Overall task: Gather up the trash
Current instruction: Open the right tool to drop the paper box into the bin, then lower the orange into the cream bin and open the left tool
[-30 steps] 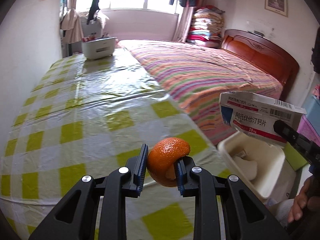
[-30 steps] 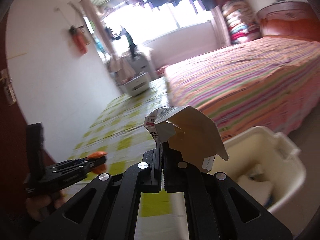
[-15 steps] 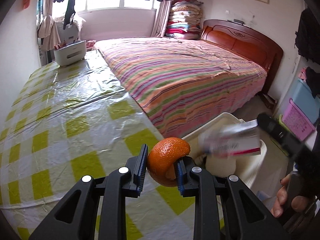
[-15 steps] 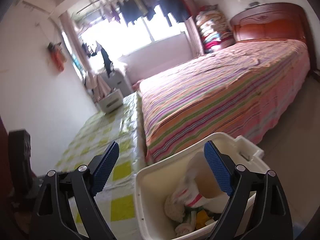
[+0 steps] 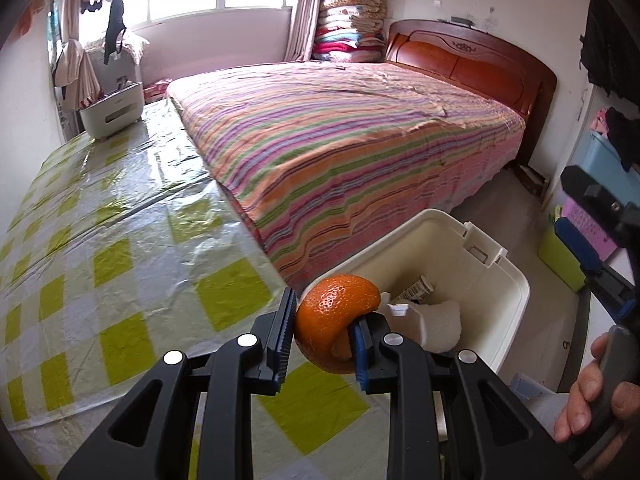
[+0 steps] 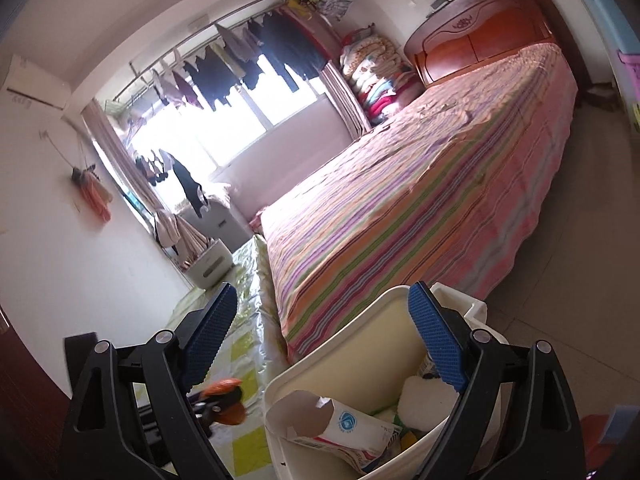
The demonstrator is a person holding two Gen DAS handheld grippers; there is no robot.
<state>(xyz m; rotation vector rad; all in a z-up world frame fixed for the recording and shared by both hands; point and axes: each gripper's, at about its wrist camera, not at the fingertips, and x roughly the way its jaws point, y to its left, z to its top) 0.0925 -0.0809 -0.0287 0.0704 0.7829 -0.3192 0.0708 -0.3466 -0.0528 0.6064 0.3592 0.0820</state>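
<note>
Gripping: the left tool [image 5: 322,338] is clamping a piece of orange peel [image 5: 335,328] between its nearly closed pads, the peel bulging above them.
Peel position: it is hanging over the near edge of the desk [image 5: 120,240], just beside the rim of the white bin [image 5: 516,292] that is sitting on the floor at the desk's corner.
Right tool: the right tool [image 6: 320,344] is standing wide open with nothing between its blue pads [image 6: 434,340], and is hovering above the bin [image 6: 340,352].
Bin contents: an opened medicine box [image 6: 340,426] is lying inside against the near wall, next to a white crumpled wad [image 6: 424,400] and other scraps that are too small to tell.
Hand: a person's hand [image 5: 592,392] is wrapping around the right tool's handle at the lower right of the left wrist view.
Desk: a green and white checked cloth under clear plastic is covering it; a white holder [image 5: 112,112] is standing at its far end.
Bed: a striped bed [image 5: 352,152] is running alongside the desk, touching its long edge.
</note>
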